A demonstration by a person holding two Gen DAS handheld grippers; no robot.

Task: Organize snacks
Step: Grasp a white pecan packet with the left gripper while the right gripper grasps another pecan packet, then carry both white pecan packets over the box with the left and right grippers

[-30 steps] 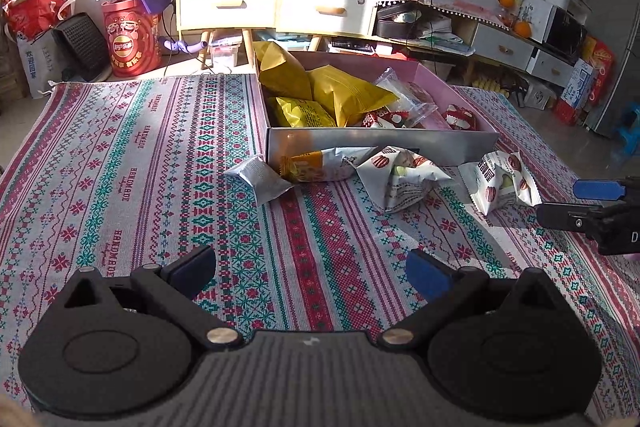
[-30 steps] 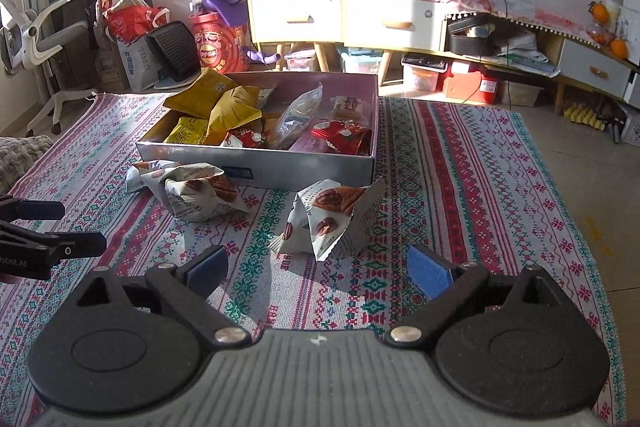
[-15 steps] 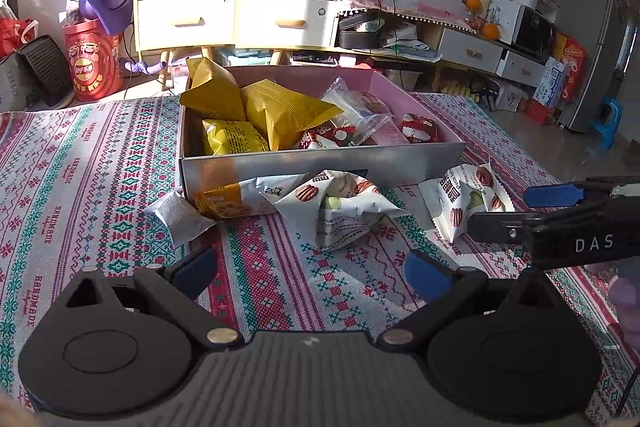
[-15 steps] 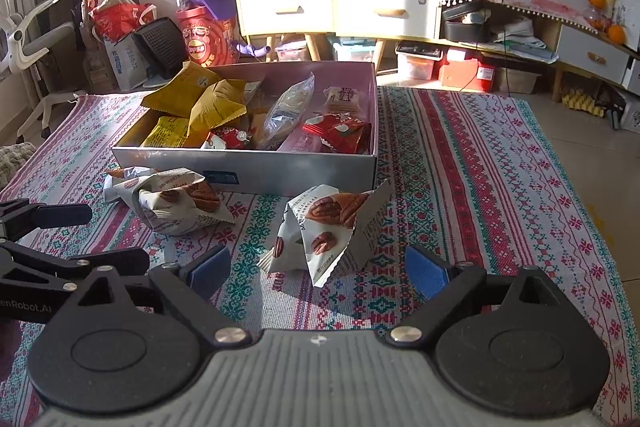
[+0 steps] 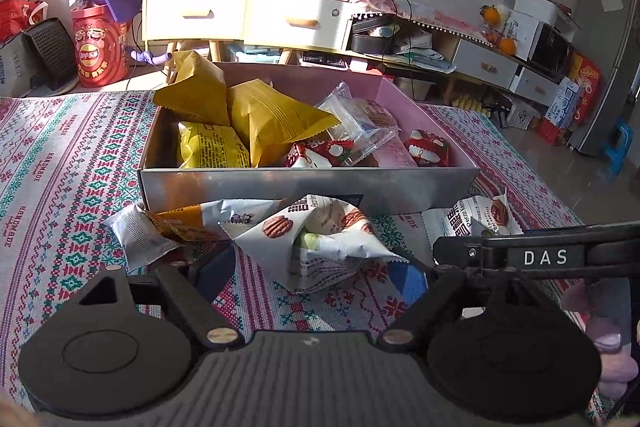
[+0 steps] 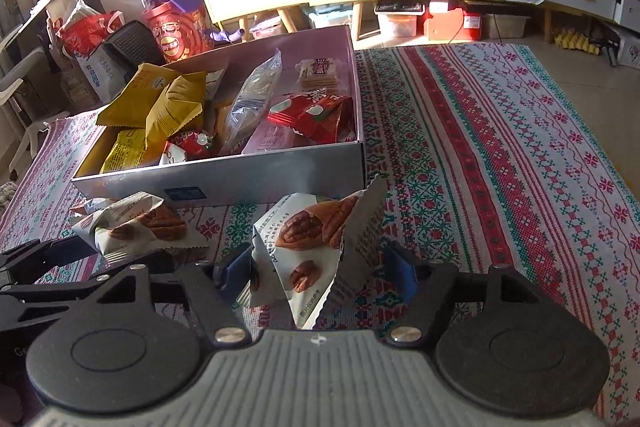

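Two grasps are being made at once, both just in front of the box [image 5: 308,187], which stands on the bench under a patterned cloth [image 5: 60,167]. The left gripper [image 5: 312,273] has been lowered over the left pecan packet [image 5: 320,239], which lies near the middle of the box's front wall. Its fingers have just been closing but are apart, with the packet between them and a small gap on each side. The right gripper [image 6: 318,269] is set around the right pecan packet [image 6: 308,239], before the box's right front corner. Its fingers have also just been closing and stand right at the packet's sides, but no squeeze is seen.

For a sound grip, each puffy packet should be taken across its filled middle rather than by a crimped flap, which would likely slip. The closing should be gentle, so the nuts are not crushed. A straight lift is advised, high enough to clear the front wall. The free space in the box appears to be at its right and far side.

Counted in front of the box:
- two pecan packets
- one orange packet [image 5: 180,223]
- one silver-white packet [image 5: 132,239]

Counted inside the box, as far as can be seen:
- three yellow bags [image 5: 276,119]
- two red packets [image 5: 428,147]
- one clear bag [image 5: 352,127]
- one pink packet [image 5: 394,153]
- one small cracker pack [image 6: 318,69]
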